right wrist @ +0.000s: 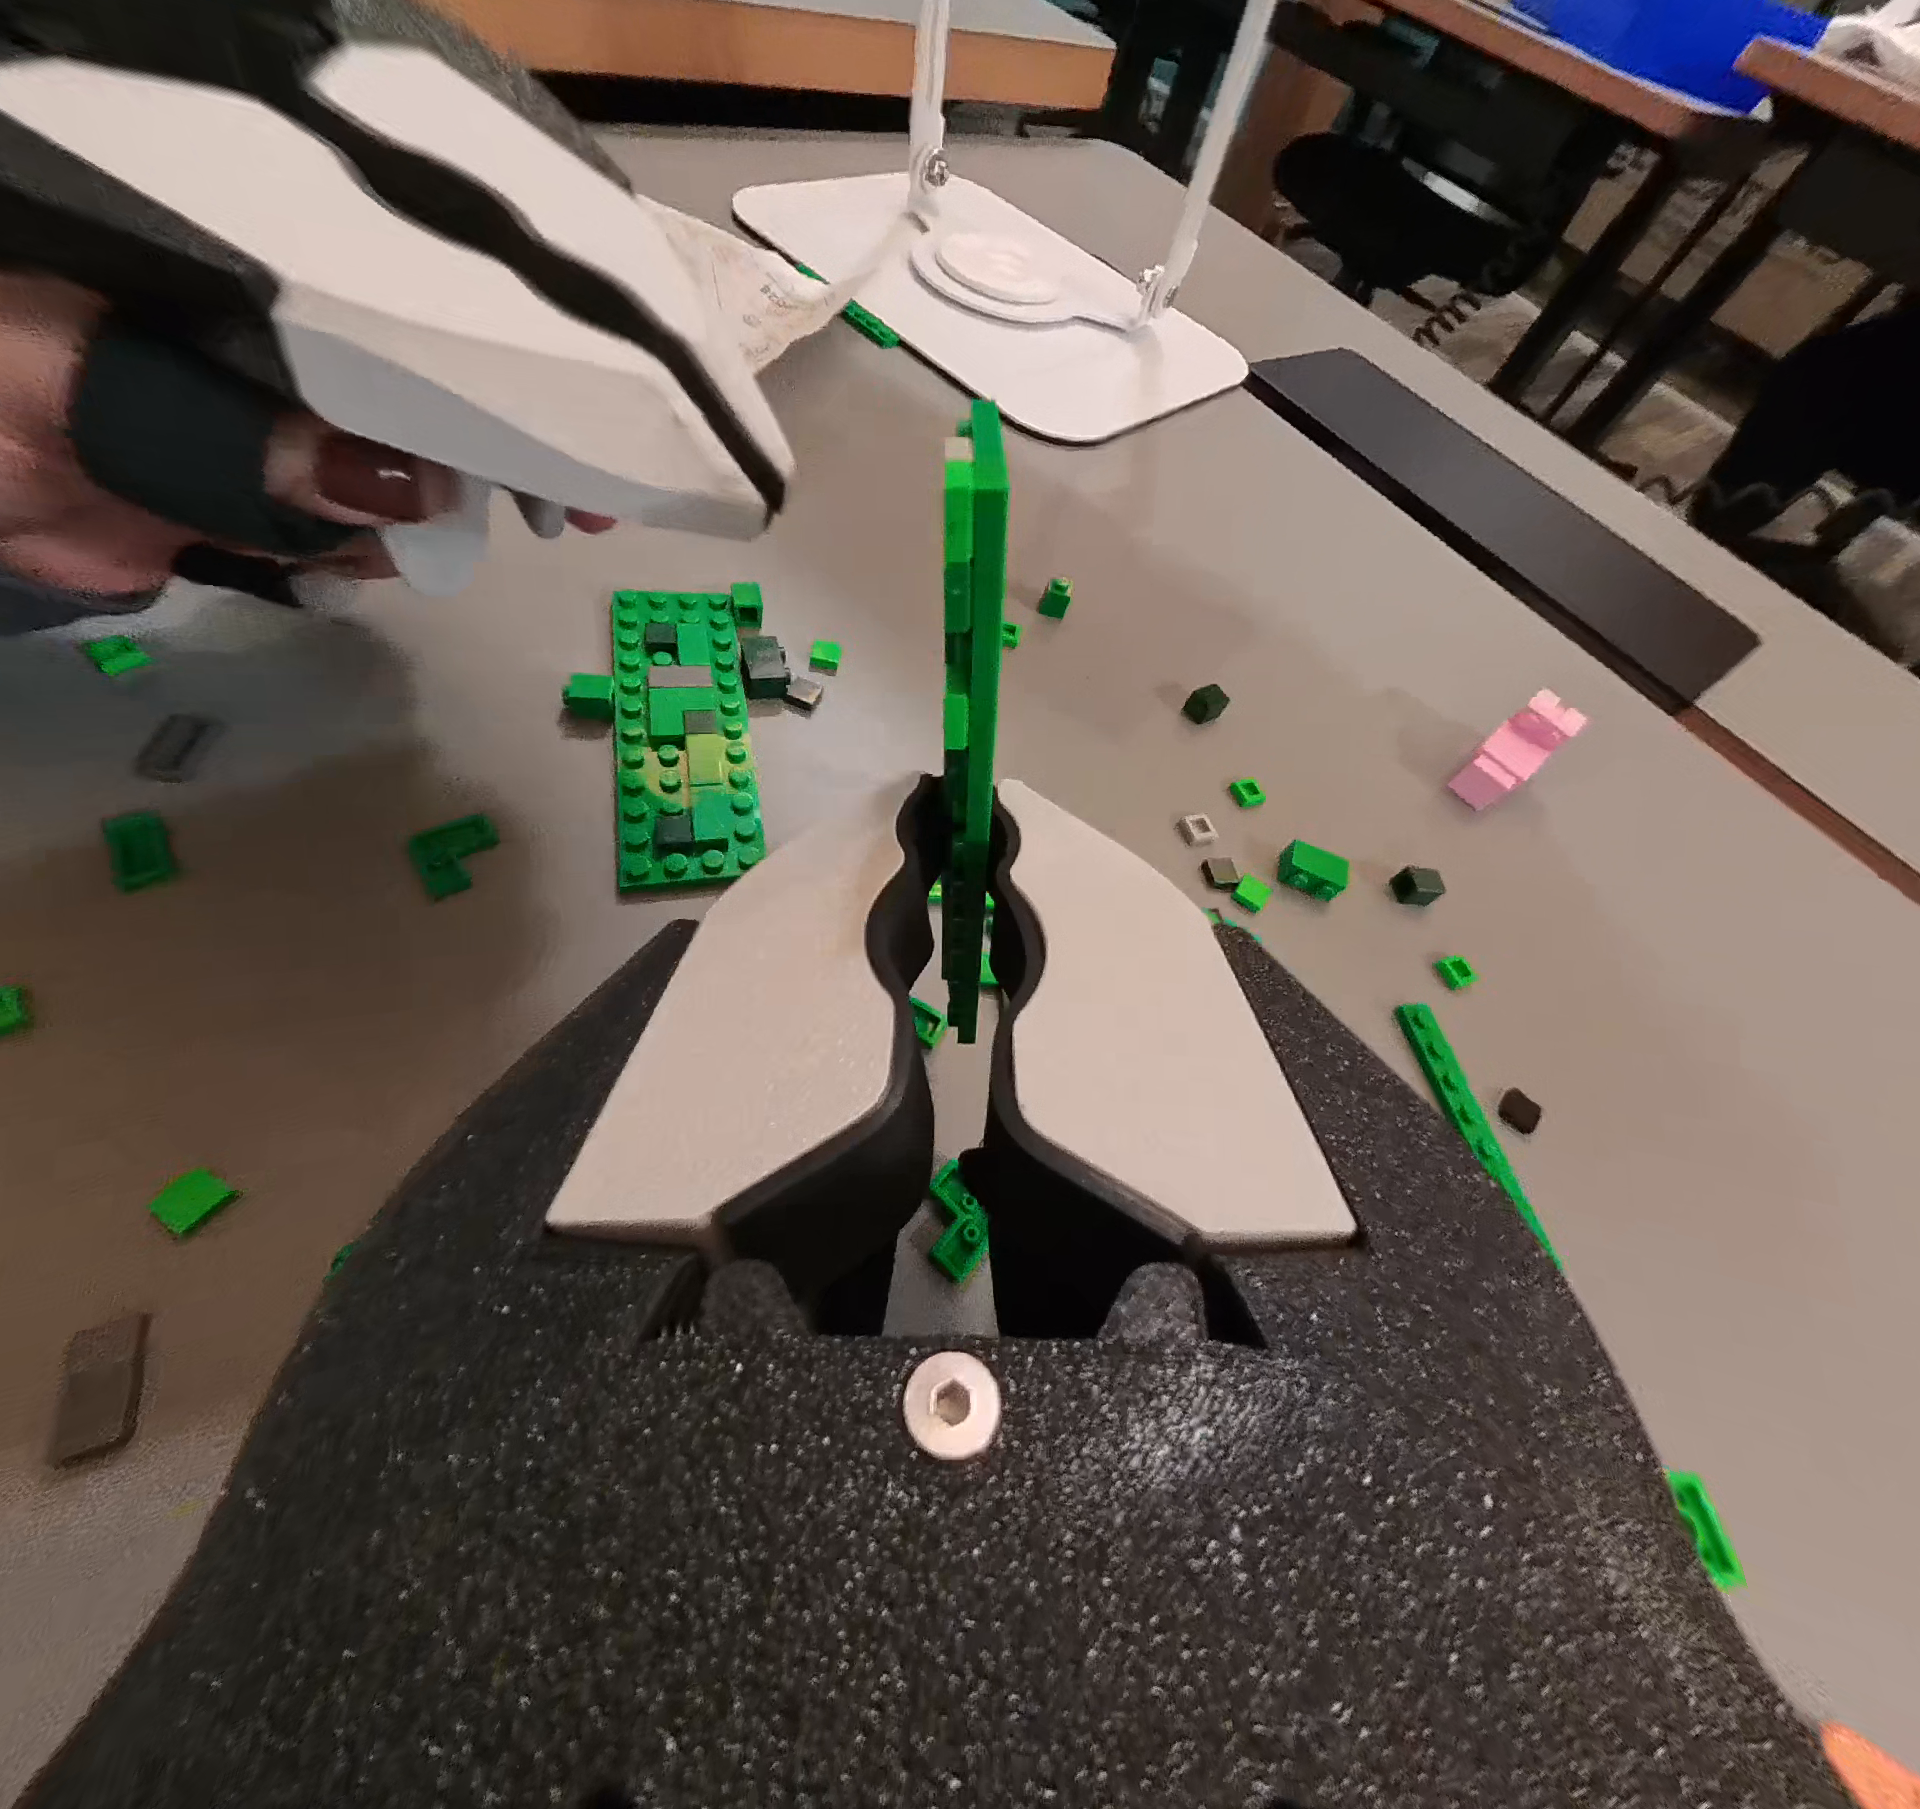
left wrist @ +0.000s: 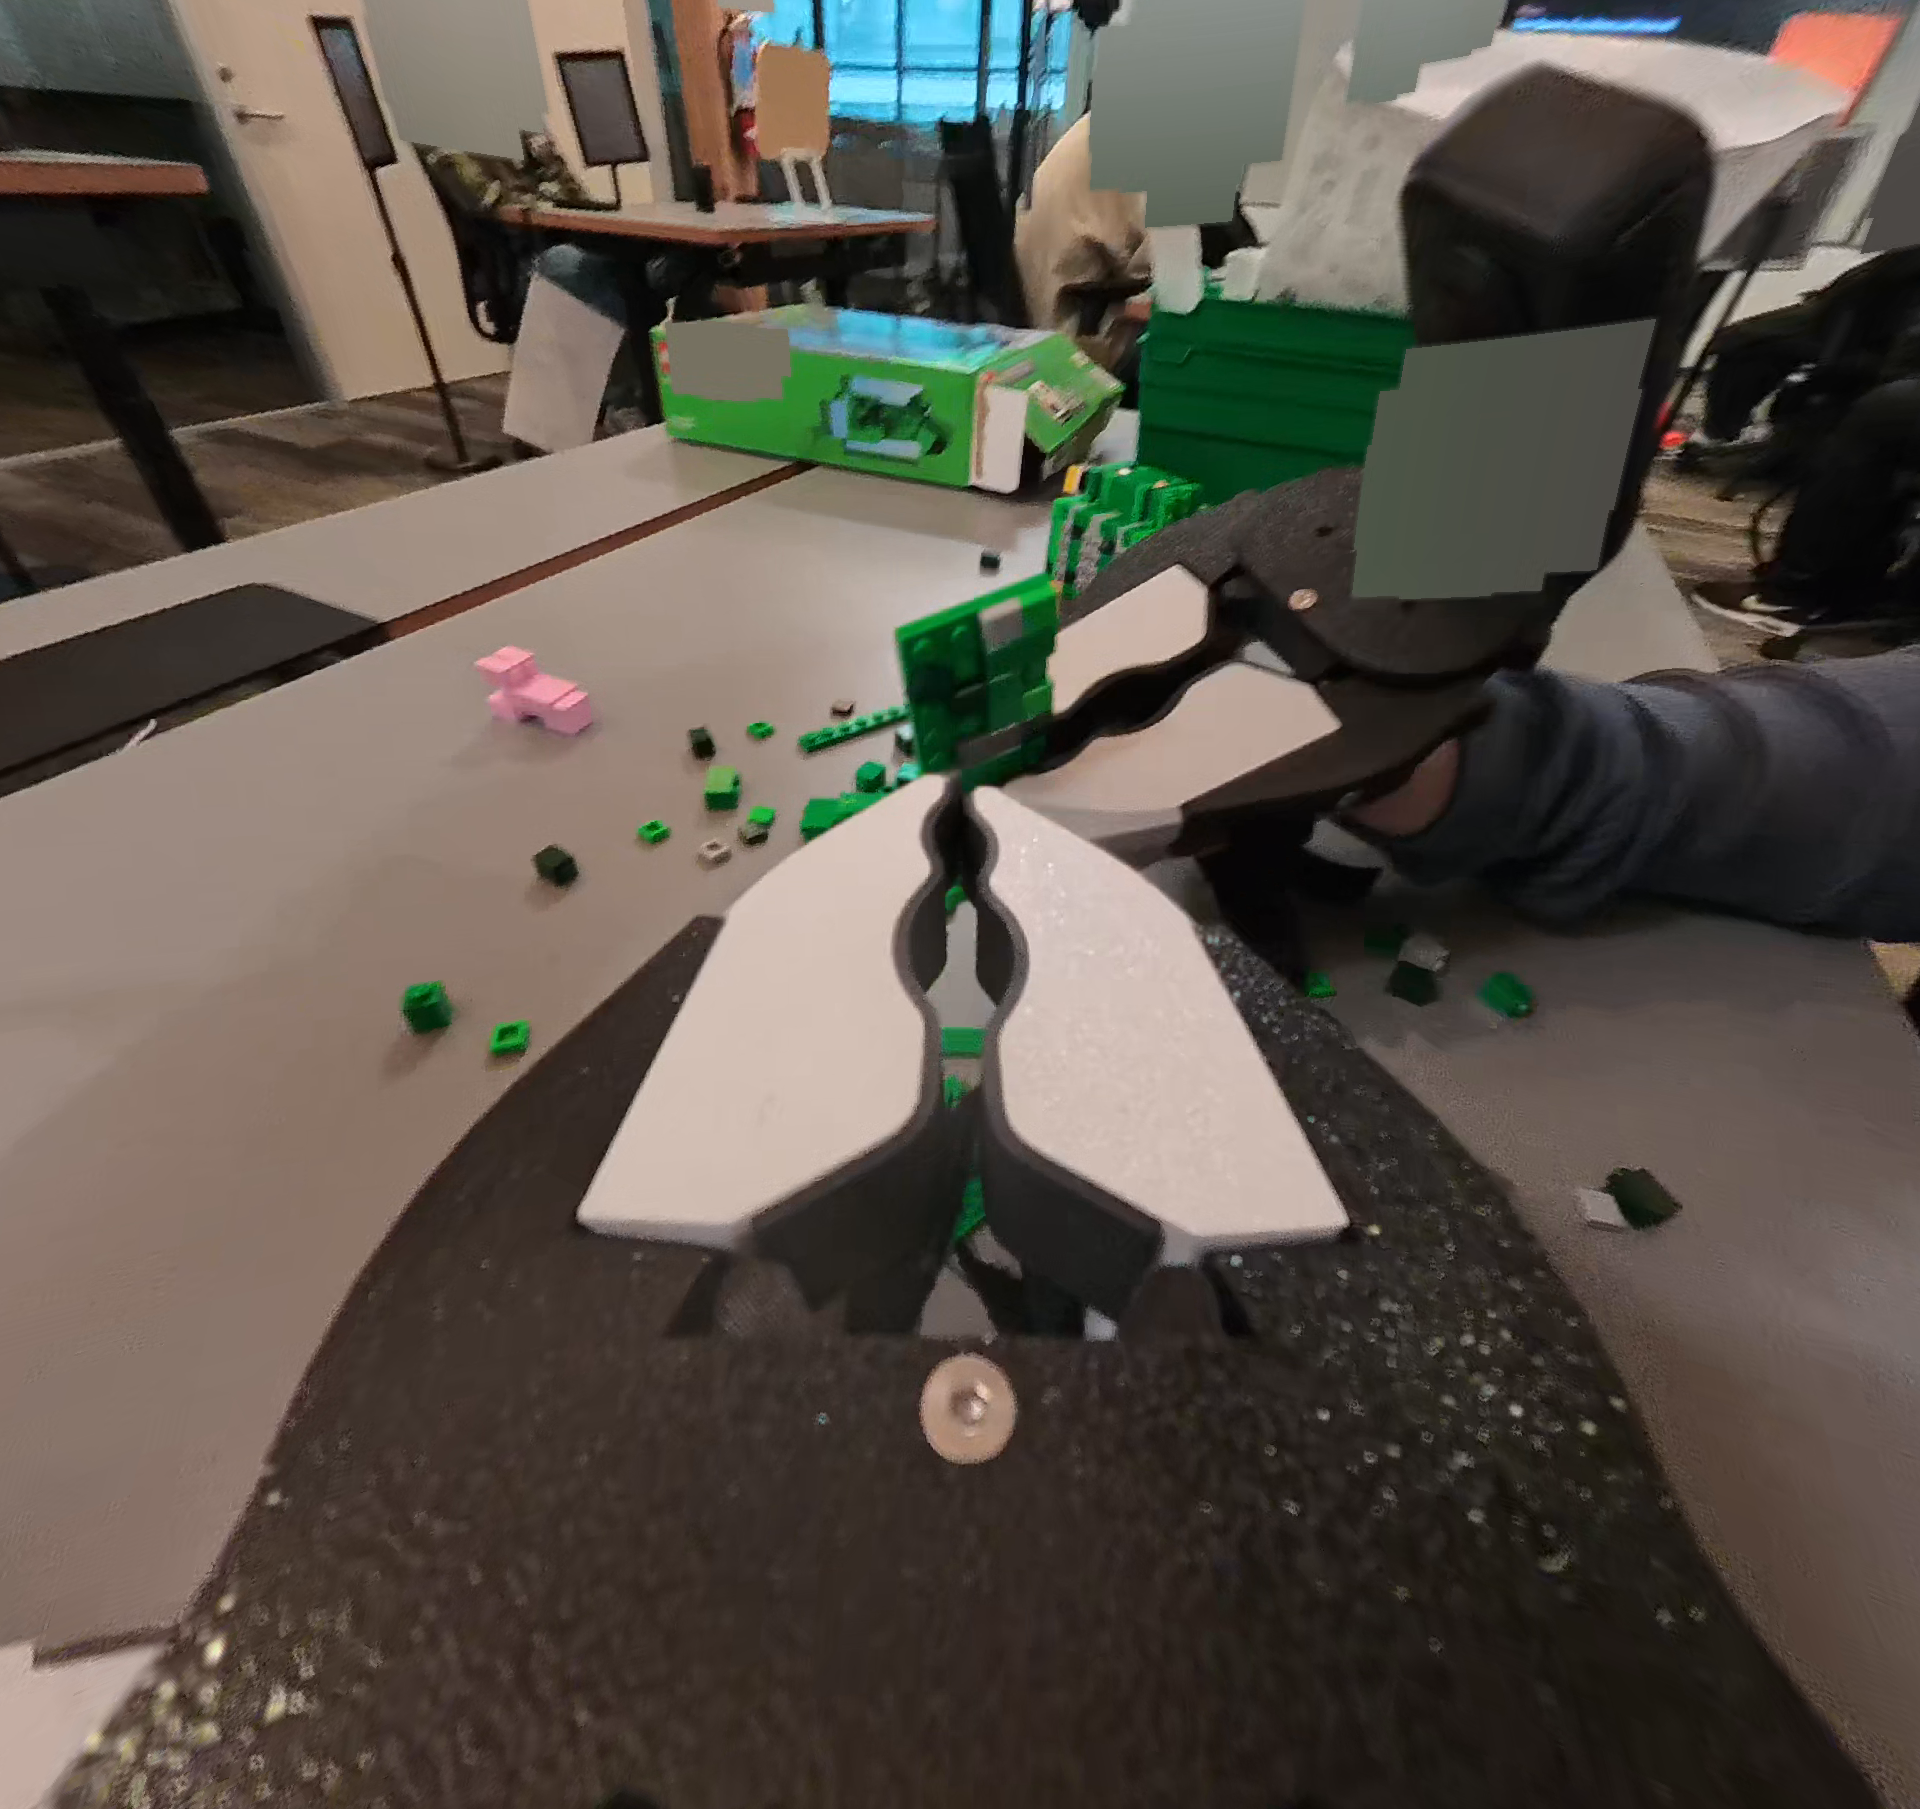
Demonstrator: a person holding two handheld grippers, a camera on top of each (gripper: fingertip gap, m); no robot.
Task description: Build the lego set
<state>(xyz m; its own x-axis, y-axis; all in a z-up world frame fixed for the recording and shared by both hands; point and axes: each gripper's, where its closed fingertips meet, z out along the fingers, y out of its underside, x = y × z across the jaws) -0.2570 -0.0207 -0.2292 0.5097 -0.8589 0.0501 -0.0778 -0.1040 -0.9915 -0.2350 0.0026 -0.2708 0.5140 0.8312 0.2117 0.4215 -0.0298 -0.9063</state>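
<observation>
My right gripper (right wrist: pixel 961 803) is shut on a green lego panel (right wrist: pixel 975 679) and holds it edge-on and upright above the grey table (right wrist: pixel 1195 554). In the left wrist view the right gripper (left wrist: pixel 1049 731) comes in from the right, and the panel (left wrist: pixel 977 679) shows its tiled green, dark green and grey face. My left gripper (left wrist: pixel 954 809) is shut with nothing visible between its tips, right below and in front of the panel. In the right wrist view it (right wrist: pixel 774 502) hangs at the upper left, apart from the panel. A second green plate (right wrist: pixel 686 741) with a few bricks lies flat on the table.
Several loose green, dark and grey bricks (left wrist: pixel 556 866) are scattered around. A pink pig figure (left wrist: pixel 535 694) (right wrist: pixel 1517 746) stands aside. A green set box (left wrist: pixel 883 398) and a green built block (left wrist: pixel 1268 388) stand behind. A white stand base (right wrist: pixel 997 305) sits farther off. A long thin green plate (right wrist: pixel 1455 1105) lies at the right.
</observation>
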